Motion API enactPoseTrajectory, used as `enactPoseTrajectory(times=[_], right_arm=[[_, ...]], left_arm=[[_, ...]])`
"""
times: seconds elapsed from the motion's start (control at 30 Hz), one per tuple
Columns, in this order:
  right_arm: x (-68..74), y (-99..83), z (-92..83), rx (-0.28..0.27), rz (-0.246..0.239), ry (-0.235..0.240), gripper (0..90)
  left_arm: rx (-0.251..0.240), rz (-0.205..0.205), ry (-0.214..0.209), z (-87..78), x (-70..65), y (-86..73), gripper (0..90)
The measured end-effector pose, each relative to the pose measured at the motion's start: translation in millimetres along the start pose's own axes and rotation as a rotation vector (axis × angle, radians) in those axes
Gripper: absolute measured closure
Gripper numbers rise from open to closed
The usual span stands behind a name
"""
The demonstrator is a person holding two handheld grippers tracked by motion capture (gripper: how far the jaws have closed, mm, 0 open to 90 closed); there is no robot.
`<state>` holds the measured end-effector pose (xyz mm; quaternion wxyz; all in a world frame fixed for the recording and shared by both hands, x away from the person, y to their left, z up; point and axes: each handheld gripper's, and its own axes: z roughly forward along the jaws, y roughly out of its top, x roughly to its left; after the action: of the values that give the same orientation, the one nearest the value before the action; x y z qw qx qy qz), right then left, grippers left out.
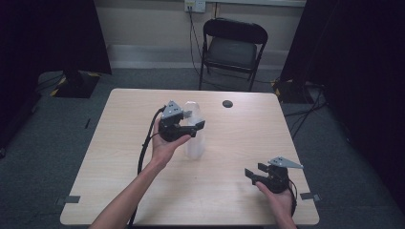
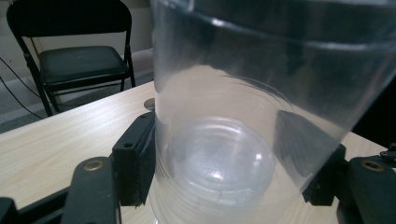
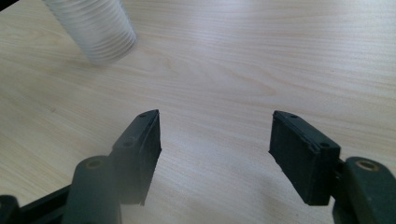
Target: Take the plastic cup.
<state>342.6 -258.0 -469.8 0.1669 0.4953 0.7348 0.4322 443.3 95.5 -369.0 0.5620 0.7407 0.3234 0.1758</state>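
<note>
Two black pads of the left gripper [image 2: 219, 172] clamp the clear plastic cup [image 2: 243, 116]; the right gripper [image 3: 215, 154] stands open, empty.

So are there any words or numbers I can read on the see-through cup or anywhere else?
None can be read.
The clear plastic cup between the pads of the left gripper has no print or label.
The wooden table, the black folding chair and the right gripper carry no writing.
The wall socket is too small to tell.
</note>
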Motion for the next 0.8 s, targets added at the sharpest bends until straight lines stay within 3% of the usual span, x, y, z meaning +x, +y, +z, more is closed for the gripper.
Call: enactPoseTrajectory(times=[0.5, 0.8], right_arm=[[1.3, 0.6, 0.4, -0.009, -0.004, 0.002, 33.6], [1.7, 1.0, -0.4, -0.009, -0.004, 0.001, 33.5]], left_arm=[[-0.058, 0.018, -0.003, -18.9, -4.5, 13.2, 33.3], [-0.063, 0.016, -0.012, -29.7, -6.4, 18.1, 33.4]])
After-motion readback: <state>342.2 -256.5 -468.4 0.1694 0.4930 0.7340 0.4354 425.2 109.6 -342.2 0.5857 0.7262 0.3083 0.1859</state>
